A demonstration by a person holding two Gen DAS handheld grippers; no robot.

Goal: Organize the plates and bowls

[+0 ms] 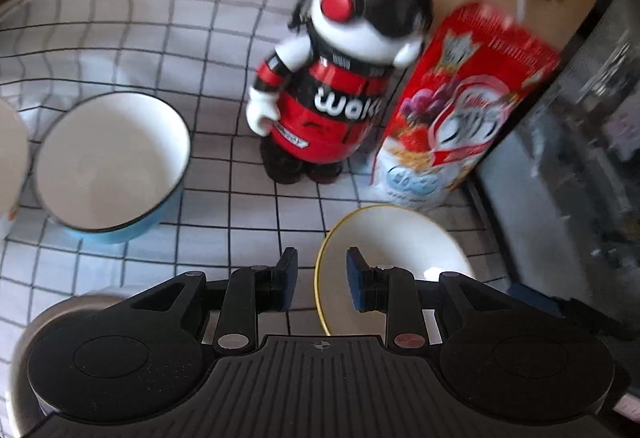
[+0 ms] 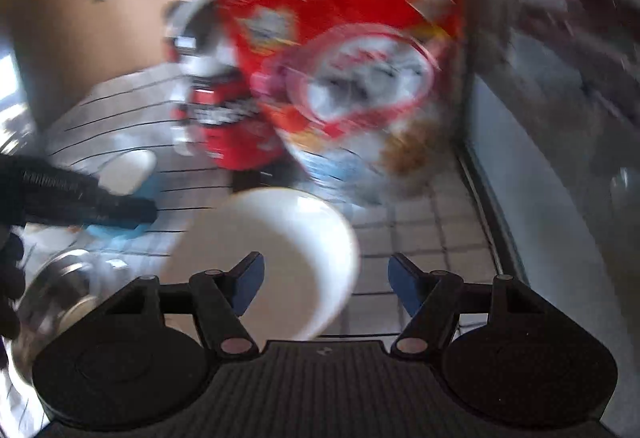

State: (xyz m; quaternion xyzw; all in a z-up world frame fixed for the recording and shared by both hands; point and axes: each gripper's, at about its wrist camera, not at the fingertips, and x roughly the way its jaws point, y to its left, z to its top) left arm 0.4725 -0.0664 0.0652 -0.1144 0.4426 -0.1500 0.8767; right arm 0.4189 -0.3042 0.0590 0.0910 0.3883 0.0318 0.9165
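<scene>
A white bowl with a yellow rim [image 1: 400, 250] sits on the checked cloth [image 1: 160, 17] just ahead of my left gripper [image 1: 322, 270]. Its left rim shows in the gap between the blue pads without touching them, so that gripper is open. A blue bowl with a white inside [image 1: 112, 165] stands to the left. In the blurred right wrist view, my right gripper [image 2: 326, 280] stands wide open with the right part of the white bowl [image 2: 280, 238] showing between its fingers; no pad presses on it. The left gripper [image 2: 148, 207] reaches in from the left near the blue bowl [image 2: 124, 230].
A red and white toy figure [image 1: 332, 77] and a red cereal bag [image 1: 460, 105] stand at the back against a tan wall. A dark appliance [image 1: 580, 157] borders the right side. A metal bowl [image 1: 80, 302] lies at lower left, a white object [image 1: 10, 157] at the left edge.
</scene>
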